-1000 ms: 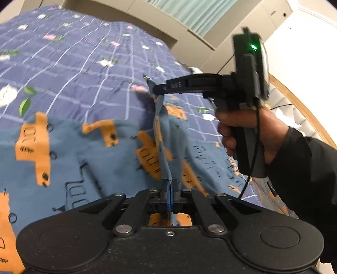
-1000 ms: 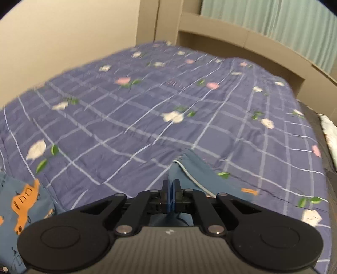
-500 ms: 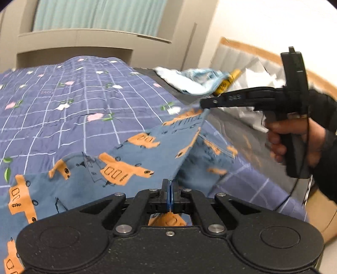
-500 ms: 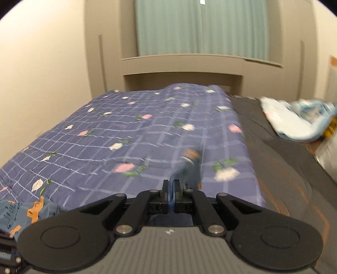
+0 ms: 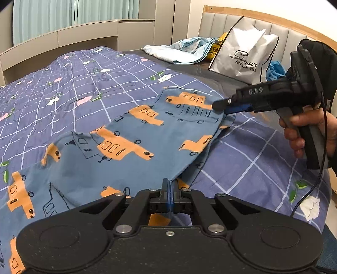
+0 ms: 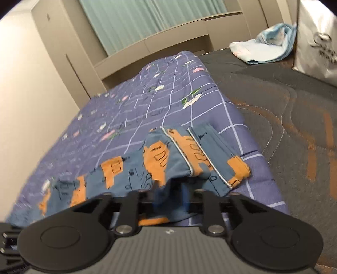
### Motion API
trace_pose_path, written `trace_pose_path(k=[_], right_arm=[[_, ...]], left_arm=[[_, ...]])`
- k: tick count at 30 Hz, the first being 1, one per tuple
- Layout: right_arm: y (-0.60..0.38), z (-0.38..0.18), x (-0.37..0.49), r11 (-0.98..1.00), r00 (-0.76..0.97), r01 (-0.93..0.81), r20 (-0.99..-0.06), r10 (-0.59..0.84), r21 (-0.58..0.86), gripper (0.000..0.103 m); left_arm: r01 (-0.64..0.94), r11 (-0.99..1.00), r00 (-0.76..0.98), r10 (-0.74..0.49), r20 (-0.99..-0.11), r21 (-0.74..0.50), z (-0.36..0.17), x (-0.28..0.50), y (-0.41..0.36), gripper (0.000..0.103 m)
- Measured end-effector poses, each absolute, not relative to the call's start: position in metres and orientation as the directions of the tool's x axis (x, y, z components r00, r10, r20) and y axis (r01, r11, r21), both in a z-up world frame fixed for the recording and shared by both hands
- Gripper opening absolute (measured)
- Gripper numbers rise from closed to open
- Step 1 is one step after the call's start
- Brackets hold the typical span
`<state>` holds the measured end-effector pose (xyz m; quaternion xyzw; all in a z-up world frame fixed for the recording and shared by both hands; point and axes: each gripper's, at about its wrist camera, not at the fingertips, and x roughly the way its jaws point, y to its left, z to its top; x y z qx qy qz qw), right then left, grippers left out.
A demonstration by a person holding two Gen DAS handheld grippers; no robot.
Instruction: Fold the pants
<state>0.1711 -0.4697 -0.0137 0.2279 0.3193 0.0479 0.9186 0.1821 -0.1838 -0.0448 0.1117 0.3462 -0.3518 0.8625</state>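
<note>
Blue pants [image 5: 134, 147] pinched in left tongs [image 5: 169, 185]; right tongs [image 6: 169, 198] opening.

- A bedroom in a home: a bed [image 5: 242, 147] fills most of both views, spread with a purple-blue checked quilt [image 5: 84, 84] printed with small flowers.
- At the far right stands a padded grey headboard [image 5: 212, 23] with a wooden rim.
- Pale green curtains [image 5: 52, 16] hang behind a beige built-in ledge [image 5: 84, 31] at the far side, between plain cream walls [image 6: 25, 105].
- Household things lie on the dark quilted mattress cover [image 6: 294, 126]: a crumpled light blue cloth [image 5: 185, 50] and a white shopping bag [image 5: 246, 52].
- Children's printed pants [image 5: 126, 147] lie on the quilt.
</note>
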Motion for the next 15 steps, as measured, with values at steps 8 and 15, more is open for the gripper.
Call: trace_pose_path(k=[8,15], right_arm=[[-0.501,-0.028,0.188,0.788,0.803,0.13,-0.53,0.272,0.602,0.052],[-0.507,-0.026,0.203,0.777,0.814,0.21,-0.546,0.198,0.594,0.011]], left_arm=[[0.68,0.732,0.512,-0.514,-0.689,-0.041,-0.048,0.18,-0.185,0.0],[0.671,0.74,0.518,-0.514,-0.684,-0.048,-0.046,0.18,-0.189,0.0]])
